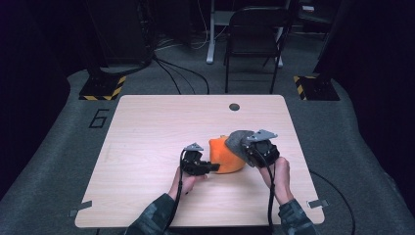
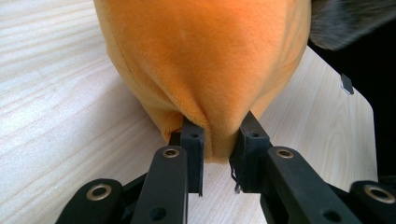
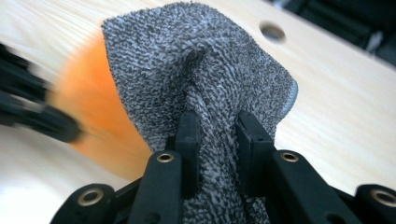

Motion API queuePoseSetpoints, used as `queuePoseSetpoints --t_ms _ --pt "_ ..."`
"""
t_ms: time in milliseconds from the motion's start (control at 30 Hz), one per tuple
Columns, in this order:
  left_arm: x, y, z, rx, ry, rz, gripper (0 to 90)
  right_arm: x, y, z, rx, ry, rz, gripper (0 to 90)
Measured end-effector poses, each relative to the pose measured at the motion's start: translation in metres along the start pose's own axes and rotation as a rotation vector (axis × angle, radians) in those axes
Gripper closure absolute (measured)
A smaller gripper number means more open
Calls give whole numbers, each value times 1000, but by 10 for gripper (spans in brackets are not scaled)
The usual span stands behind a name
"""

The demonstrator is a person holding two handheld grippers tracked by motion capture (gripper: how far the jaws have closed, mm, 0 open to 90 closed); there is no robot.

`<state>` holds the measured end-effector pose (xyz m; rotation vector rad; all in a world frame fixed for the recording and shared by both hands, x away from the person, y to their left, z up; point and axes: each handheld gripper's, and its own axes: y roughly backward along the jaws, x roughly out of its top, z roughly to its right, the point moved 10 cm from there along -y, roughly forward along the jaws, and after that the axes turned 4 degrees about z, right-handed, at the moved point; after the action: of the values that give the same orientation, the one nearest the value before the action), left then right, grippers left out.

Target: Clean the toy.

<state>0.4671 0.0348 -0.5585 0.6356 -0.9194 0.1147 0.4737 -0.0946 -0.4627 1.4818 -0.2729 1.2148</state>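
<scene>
Orange plush thing is sitting on the light wood worktop, pretty much right between the 2 tools. Left tool comes at it from the side and has its jaws pressed onto a fold of the orange fabric; in the left gripper view that same plush bulges up right ahead of the tool, with a pinch of it squeezed between the 2 black jaws and the rest resting on the wood. Right tool is on the other side of the plush, held a bit higher, and it's clamped on a grey terry cloth that drapes over the plush's near-right top. In the right gripper view the cloth bunches into a ridge going straight down between the jaws of the tool, so it's definitely pinching that cloth, and the orange shows just behind and to the left of it, blurry. Further ahead of that tool there's a round hole in the worktop. Both hands sit just behind their tools, cables trailing back along the forearms. Past the far edge of the worktop stands a dark folding chair on the grey floor.
</scene>
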Motion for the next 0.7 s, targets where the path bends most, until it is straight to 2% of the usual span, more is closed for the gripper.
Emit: queuePoseSetpoints --t_ms 67,133,233,300,400,433,500,533,700 --pt "-1 0 0 3 -25 -11 765 10 6 -15 54 22 31 731" --pt "0 0 1 6 -31 -12 765 16 8 -27 91 41 57 731" --pt "0 0 2 5 -33 -6 765 14 2 -44 126 45 39 730" --pt "0 0 2 11 -40 -13 765 5 -10 -50 138 52 -1 729" --pt "-1 -1 1 12 -39 -11 765 -4 -20 -47 88 102 -28 730" --pt "-1 -1 1 10 -42 -12 765 -4 -20 -45 94 96 -27 730" --pt "-1 0 1 10 -48 -15 765 -4 -18 -39 74 102 -31 730" --pt "-1 -1 1 11 -44 -12 765 -6 -18 -36 61 92 -34 729" --pt "0 -1 1 4 -48 -8 765 -13 -20 -17 50 58 -45 729"
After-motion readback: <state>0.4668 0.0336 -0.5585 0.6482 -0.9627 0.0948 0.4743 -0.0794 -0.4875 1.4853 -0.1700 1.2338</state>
